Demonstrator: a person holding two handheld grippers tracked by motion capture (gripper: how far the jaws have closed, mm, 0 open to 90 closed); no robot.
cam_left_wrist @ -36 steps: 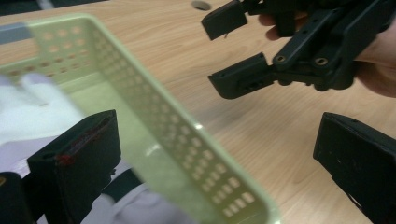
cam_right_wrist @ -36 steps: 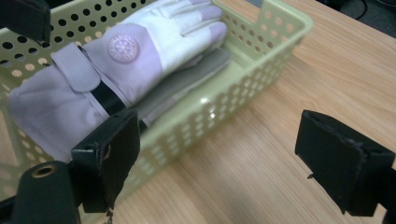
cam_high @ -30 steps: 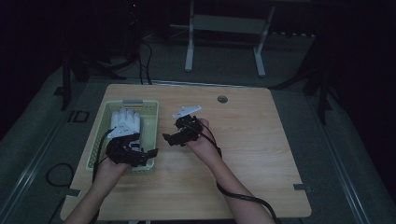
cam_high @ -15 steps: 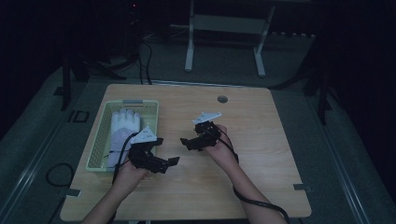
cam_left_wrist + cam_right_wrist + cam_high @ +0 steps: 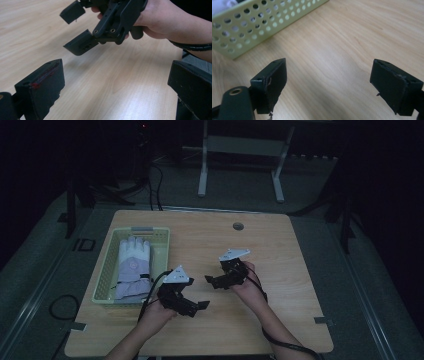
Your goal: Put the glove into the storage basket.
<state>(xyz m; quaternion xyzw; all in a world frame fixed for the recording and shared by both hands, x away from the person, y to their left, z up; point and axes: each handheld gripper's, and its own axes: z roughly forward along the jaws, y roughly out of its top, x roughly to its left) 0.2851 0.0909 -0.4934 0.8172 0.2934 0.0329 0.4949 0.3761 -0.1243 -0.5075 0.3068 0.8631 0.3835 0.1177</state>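
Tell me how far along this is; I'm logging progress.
Looks done: the glove lies inside the green basket. In hand: nothing; the left tongs and right tongs hover open over the bare table. I can see nothing else left to pack.

Bare bench, one obstacle at the left

Bench (image 5: pixel 280 250) lay open right and centre; the green basket (image 5: pixel 162 251) holding a glove (image 5: pixel 133 265) blocked its left side.

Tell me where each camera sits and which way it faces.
High view: above the person's side, looking down on the table, basket, glove, both hands.
Left gripper view: on the left gripper, open, facing the right gripper and its hand.
Right gripper view: on the right gripper, open, facing the basket wall.
Shared: basket, right gripper.
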